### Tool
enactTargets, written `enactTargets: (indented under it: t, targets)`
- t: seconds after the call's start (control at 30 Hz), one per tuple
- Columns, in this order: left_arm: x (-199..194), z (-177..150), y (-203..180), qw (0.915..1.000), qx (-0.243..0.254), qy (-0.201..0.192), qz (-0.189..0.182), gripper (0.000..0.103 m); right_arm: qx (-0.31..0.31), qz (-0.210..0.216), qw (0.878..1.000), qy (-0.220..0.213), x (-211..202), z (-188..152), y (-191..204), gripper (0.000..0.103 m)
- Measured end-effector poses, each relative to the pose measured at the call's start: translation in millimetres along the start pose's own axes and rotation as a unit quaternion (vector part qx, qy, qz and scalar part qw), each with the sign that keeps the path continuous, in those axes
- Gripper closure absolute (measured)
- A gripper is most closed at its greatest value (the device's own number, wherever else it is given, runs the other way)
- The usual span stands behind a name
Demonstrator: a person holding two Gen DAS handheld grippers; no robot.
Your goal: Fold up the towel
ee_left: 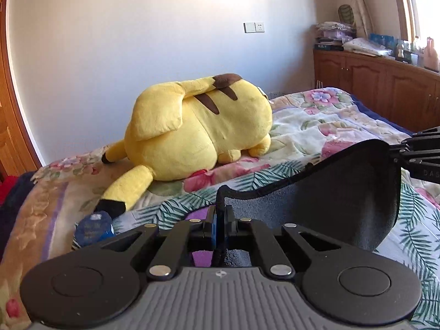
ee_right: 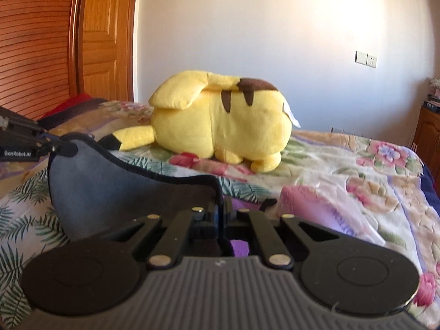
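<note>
A dark grey towel [ee_left: 330,189] with a black hem hangs stretched between my two grippers above the bed. My left gripper [ee_left: 220,211] is shut on one top corner of it. My right gripper [ee_right: 221,209] is shut on the other top corner. The towel [ee_right: 110,189] sags between them and its lower part drops out of sight. In the left wrist view the right gripper [ee_left: 396,155] shows at the right edge, pinching the towel's far corner. In the right wrist view the left gripper [ee_right: 64,148] shows at the left edge, doing the same.
A big yellow plush toy [ee_left: 198,129] lies on the bed's floral quilt [ee_left: 316,121] beyond the towel. A leaf-print cloth [ee_right: 22,214] lies under the towel. Wooden cabinets [ee_left: 385,88] with clutter stand to the right, a wooden door [ee_right: 82,33] to the left.
</note>
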State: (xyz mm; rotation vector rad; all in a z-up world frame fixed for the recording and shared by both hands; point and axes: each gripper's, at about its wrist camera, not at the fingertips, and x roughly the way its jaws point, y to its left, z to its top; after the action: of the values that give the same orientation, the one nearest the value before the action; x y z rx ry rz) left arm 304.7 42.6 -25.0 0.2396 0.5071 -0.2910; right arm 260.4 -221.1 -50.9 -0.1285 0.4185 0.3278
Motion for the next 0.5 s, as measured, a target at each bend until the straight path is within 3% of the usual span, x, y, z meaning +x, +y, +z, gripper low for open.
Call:
enactTargets:
  t: [0.5]
  targets:
    - [41.2,27.4,12.8,0.9997,-0.011,-0.014,0.018,0.103,-0.026,-0.016,0.999,-0.030,31.6,21.7,-7.6,0.100]
